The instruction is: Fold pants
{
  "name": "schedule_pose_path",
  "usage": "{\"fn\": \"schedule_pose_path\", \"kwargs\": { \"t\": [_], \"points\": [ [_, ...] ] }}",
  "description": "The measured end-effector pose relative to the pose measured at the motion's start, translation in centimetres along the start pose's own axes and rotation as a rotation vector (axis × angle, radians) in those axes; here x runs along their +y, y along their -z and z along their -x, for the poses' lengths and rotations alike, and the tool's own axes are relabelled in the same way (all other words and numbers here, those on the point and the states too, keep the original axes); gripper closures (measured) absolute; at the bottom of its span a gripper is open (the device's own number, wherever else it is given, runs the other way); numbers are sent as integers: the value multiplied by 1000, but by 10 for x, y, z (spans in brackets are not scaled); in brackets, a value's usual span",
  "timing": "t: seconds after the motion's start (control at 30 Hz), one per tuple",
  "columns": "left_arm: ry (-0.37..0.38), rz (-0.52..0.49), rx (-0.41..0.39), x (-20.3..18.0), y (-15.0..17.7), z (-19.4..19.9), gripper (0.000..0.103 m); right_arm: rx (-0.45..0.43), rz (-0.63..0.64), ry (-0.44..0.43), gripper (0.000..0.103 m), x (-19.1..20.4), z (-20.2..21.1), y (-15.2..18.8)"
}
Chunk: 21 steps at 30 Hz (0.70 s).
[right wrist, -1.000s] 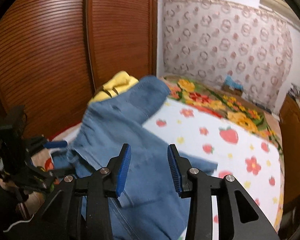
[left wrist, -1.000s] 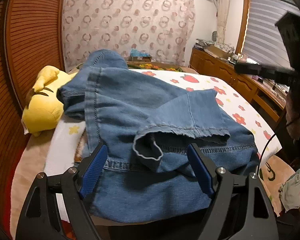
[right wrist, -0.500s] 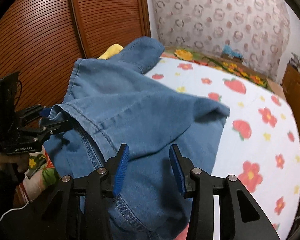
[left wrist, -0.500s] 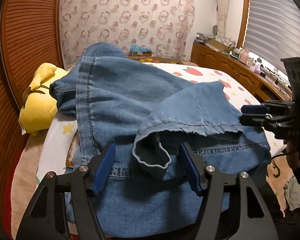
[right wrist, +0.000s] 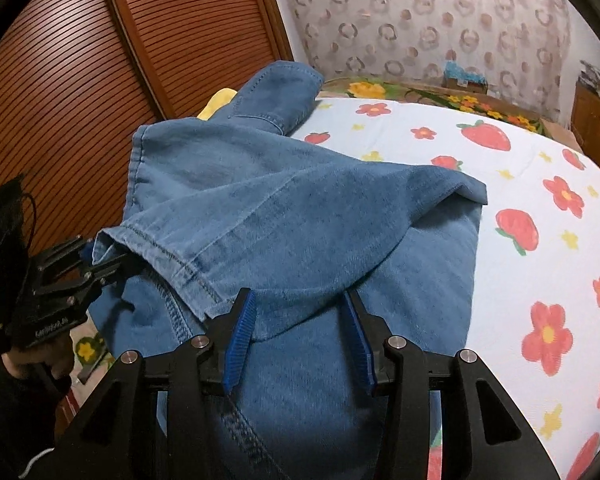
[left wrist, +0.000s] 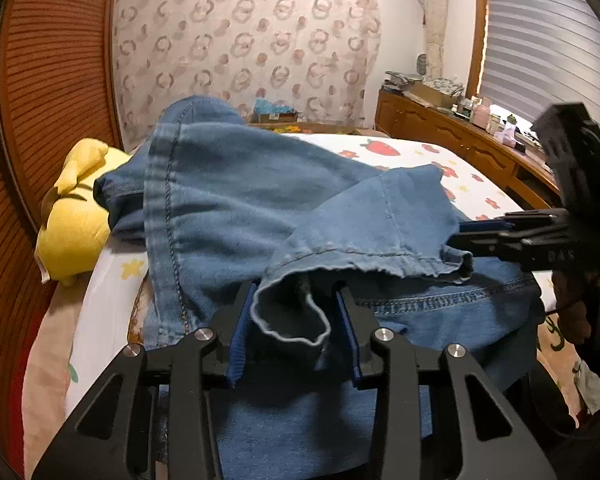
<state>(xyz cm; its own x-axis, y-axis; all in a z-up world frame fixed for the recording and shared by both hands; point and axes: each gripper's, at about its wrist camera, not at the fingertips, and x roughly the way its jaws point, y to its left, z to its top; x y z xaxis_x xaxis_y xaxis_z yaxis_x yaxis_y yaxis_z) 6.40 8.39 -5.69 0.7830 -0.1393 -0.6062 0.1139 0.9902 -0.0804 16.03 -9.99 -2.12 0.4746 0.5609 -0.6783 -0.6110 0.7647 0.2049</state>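
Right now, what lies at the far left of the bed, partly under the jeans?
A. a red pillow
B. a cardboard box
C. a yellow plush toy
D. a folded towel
C: a yellow plush toy lies at the left edge of the bed, and the jeans drape over part of it; the right wrist view shows its yellow top behind the denim.

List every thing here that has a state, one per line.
Blue denim pants: folded over, leg hem lifted at the near edge.
Left gripper: jaws just closing around the hem's left corner.
Right gripper: open, denim fold between its pads.
Yellow plush toy: lying beside the pants.
Window blind: lowered.
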Motion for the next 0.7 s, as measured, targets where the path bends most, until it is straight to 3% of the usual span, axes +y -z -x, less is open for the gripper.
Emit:
{"fn": "schedule_pose_path", "kwargs": {
  "t": [0.2, 0.27, 0.33, 0.37, 0.7],
  "points": [
    [-5, -17, 19, -1, 0, -7, 64, 6, 4, -4, 58, -10, -11, -7],
    [-5, -22, 15, -1, -1, -7, 66, 22, 17, -4, 80, -11, -20, -8],
    [-7, -39, 13, -4, 0, -7, 86, 22, 26, -4, 95, -15, -19, -5],
    [-10, -50, 8, -6, -1, -5, 86, 15, 34, -2, 97, -15, -18, -6],
    [57, -78, -131, -27, -22, 53, 94, -192, 152, 14, 100, -5, 58, -44]
  ]
}}
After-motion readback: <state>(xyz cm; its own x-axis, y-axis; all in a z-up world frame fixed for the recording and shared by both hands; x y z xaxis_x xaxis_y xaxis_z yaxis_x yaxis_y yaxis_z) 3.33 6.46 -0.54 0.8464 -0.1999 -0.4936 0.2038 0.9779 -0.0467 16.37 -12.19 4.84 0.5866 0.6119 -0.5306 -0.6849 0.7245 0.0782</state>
